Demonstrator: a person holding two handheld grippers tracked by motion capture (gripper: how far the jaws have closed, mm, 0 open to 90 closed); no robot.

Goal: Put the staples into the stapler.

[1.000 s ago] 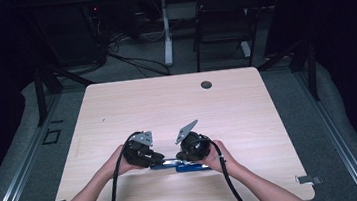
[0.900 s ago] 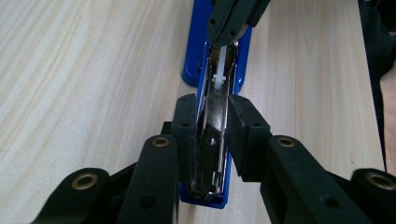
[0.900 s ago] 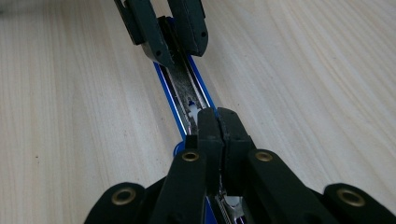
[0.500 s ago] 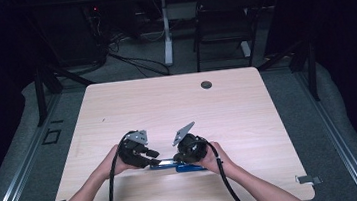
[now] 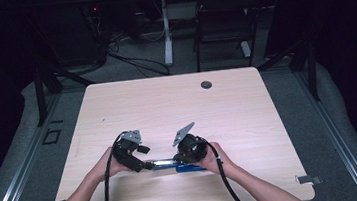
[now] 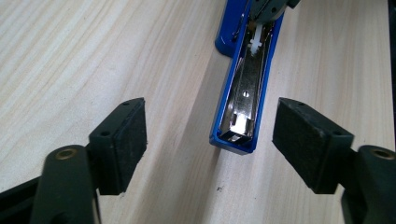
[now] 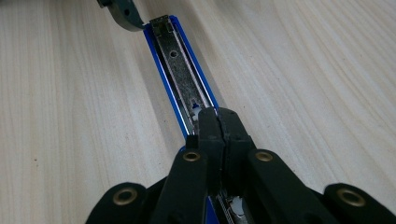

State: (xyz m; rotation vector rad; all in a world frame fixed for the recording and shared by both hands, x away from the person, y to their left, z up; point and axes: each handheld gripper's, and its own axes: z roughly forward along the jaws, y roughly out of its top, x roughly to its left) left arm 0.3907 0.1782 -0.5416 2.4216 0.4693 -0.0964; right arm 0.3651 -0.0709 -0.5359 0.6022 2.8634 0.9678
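Stapler [image 6: 243, 88], rigid, hinged open: right gripper [image 7: 218, 122] pressed closed against it; left gripper [image 6: 210, 140] just opened wide, nothing clamped.

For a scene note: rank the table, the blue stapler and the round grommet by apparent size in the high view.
1. table, by far the largest.
2. blue stapler, a short bar lying between the two grippers, partly hidden by them.
3. round grommet, a small dark disc near the far edge.

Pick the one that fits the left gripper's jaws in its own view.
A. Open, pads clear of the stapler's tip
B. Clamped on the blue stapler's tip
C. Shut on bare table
A: the left gripper stands open, the stapler tip untouched between its pads.
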